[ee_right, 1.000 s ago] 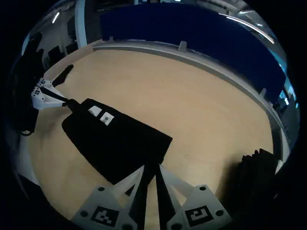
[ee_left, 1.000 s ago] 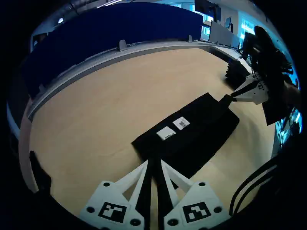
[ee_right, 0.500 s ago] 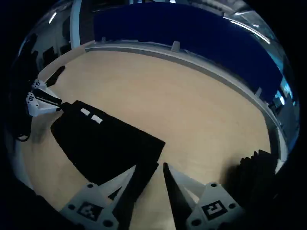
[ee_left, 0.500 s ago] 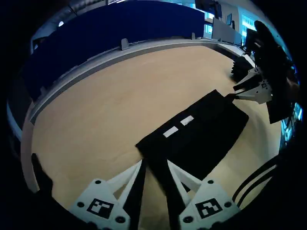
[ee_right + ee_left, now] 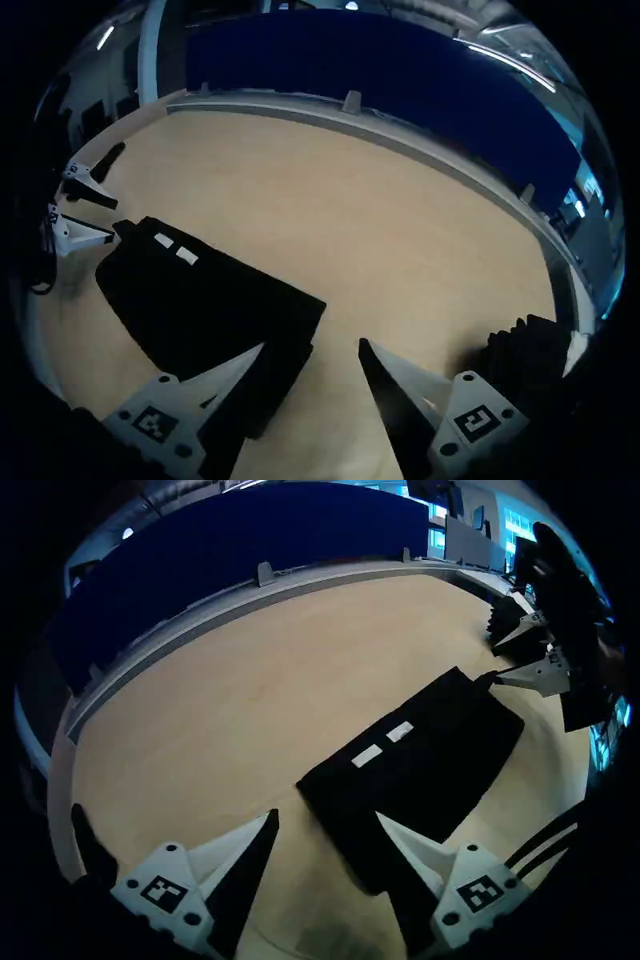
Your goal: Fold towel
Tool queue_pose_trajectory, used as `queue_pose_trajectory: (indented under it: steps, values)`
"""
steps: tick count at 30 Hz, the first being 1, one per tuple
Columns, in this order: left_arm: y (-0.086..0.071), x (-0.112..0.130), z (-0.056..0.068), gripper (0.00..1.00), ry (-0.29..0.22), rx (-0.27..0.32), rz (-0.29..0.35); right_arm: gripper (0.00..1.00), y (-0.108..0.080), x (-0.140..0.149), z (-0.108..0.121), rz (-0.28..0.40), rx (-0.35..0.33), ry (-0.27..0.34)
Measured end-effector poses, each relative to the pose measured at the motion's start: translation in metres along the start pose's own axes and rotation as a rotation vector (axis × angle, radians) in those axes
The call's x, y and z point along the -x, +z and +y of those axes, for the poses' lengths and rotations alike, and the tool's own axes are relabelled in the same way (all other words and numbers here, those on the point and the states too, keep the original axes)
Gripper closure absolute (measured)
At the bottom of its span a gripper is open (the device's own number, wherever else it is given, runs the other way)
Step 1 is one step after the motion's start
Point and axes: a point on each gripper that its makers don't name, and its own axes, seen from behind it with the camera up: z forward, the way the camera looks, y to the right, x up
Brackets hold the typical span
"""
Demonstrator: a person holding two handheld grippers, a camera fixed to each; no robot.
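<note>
On the pale wooden table lies the black towel, already doubled into a flat, narrow rectangle, with two white labels on its upper face near one long edge. Its long axis runs straight from one gripper to the other, so each tool stands at a short end.

From the left gripper view, the left gripper has its jaws spread wide and holds nothing. The towel's near short end lies just ahead of the gap, shifted toward the finger on the right of that view. At the far end the right gripper is also spread open, its lower fingertip just beside the far corner.

From the right gripper view, the towel stretches away to the left of the right gripper, its near end by the finger on the left, not centred in the gap. The left gripper waits open at the label end.

Neither gripper seems nearer than the other; each is close to its own end. Another fold would likely cross the long axis, carrying one short end over to the other.

Beyond the table stands a blue partition, and a dark ridged pile sits near the table's edge, well apart from the towel.
</note>
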Motion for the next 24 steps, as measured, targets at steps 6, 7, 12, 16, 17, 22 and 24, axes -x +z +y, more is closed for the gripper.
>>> queue_pose_trajectory:
  steps: [6, 7, 12, 16, 17, 22, 24]
  values:
    - [0.003, 0.0, -0.008, 0.08, -0.01, -0.029, 0.0, 0.0, 0.002, 0.001, 0.003, 0.001, 0.017, 0.0]
    - [0.003, 0.0, -0.01, 0.07, -0.012, -0.037, 0.0, 0.0, 0.003, 0.001, 0.003, 0.003, 0.02, 0.001]
    - [0.003, 0.0, -0.017, 0.07, -0.02, -0.059, 0.001, 0.0, 0.003, -0.001, 0.004, 0.01, 0.032, 0.006]
    - [0.001, -0.003, -0.018, 0.07, -0.024, -0.057, 0.009, 0.0, 0.002, -0.003, 0.004, 0.011, 0.032, 0.003]
    - [0.001, -0.003, -0.018, 0.07, -0.024, -0.057, 0.01, 0.0, 0.002, -0.004, 0.004, 0.012, 0.03, 0.002]
    - [-0.002, -0.004, -0.02, 0.07, -0.025, -0.059, 0.013, 0.0, 0.0, -0.006, 0.005, 0.013, 0.03, -0.005]
    - [-0.005, -0.004, -0.021, 0.07, -0.025, -0.061, 0.013, 0.0, -0.001, -0.007, 0.005, 0.014, 0.03, -0.007]
